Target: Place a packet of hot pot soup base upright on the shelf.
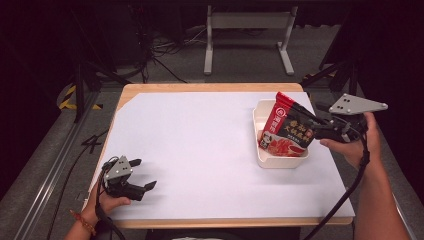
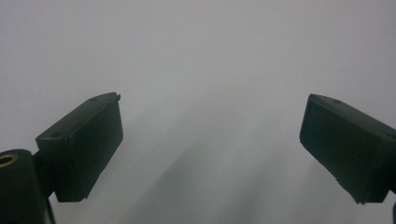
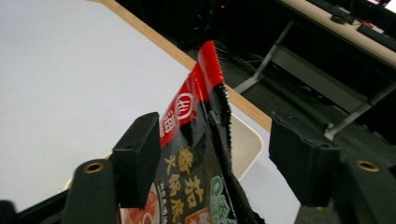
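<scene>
Two grippers sit far apart on your table. From the high view, your left gripper (image 1: 142, 175) rests low on the white sheet (image 1: 200, 150) near the front left corner, jaws spread with nothing between them; your right gripper (image 1: 311, 119) is held up at the right edge, reaching toward the tray (image 1: 280, 161). That same view shows the red and black pouch (image 1: 286, 127) standing upright and leaning in the cream tray, its lower end inside and its red top poking above the rim. It also shows the floor, cables and a grey stand beyond the table's far edge. The left gripper view adds only the two black jaws wide apart over blank white sheet (image 2: 196, 70). The right gripper view tells you what the high one cannot: the pouch (image 3: 201, 154) runs up between your right jaws, with its printed face just beside the left-hand jaw and a clear gap to the right-hand one, so the jaws stand apart around it rather than clamped. Behind the pouch there you see a corner of the tray (image 3: 245, 142) and the table's wooden edge (image 3: 159, 39).
</scene>
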Demonstrator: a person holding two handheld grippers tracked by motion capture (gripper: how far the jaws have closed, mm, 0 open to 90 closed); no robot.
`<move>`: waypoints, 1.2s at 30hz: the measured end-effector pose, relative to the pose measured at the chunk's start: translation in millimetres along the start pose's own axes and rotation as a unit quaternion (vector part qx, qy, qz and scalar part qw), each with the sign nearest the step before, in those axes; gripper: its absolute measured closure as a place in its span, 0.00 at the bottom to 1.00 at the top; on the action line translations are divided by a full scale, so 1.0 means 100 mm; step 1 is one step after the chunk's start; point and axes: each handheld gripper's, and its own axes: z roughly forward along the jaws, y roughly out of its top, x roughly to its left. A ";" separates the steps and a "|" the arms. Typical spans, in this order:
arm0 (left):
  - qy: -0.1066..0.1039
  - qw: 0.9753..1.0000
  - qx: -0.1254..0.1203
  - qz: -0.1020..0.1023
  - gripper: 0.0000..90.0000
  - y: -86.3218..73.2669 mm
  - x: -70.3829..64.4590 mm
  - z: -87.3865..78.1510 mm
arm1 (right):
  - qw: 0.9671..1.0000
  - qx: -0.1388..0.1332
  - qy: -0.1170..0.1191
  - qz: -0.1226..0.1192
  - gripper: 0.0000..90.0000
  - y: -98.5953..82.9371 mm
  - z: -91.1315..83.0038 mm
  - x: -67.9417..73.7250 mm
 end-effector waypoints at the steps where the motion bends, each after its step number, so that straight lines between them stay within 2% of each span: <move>1: 0.001 1.000 0.001 0.000 0.08 0.00 0.00 0.00 | 1.000 0.001 0.001 0.001 0.37 0.00 -0.01 -0.01; 4: -0.001 1.000 0.002 0.002 0.08 0.00 0.00 0.00 | 1.000 -0.003 -0.010 0.007 0.34 -0.01 -0.02 -0.03; 7: -0.002 1.000 0.004 0.002 0.08 0.00 0.00 0.01 | 1.000 0.009 -0.018 0.008 0.32 -0.03 -0.01 -0.05; 8: -0.002 1.000 0.003 0.002 0.08 0.00 0.00 0.01 | 1.000 0.010 -0.012 0.012 0.31 -0.05 0.00 -0.06; 15: -0.002 1.000 0.005 0.003 0.08 0.00 0.00 0.01 | 1.000 0.018 -0.012 0.019 0.27 -0.15 0.06 -0.07; 25: -0.003 1.000 0.005 0.002 0.07 0.00 0.00 0.01 | 0.999 0.020 -0.004 0.042 0.17 -0.39 0.14 -0.06; 36: 0.000 1.000 0.005 0.004 0.07 0.00 -0.01 0.01 | 0.998 0.024 0.005 0.055 0.15 -0.63 0.21 0.01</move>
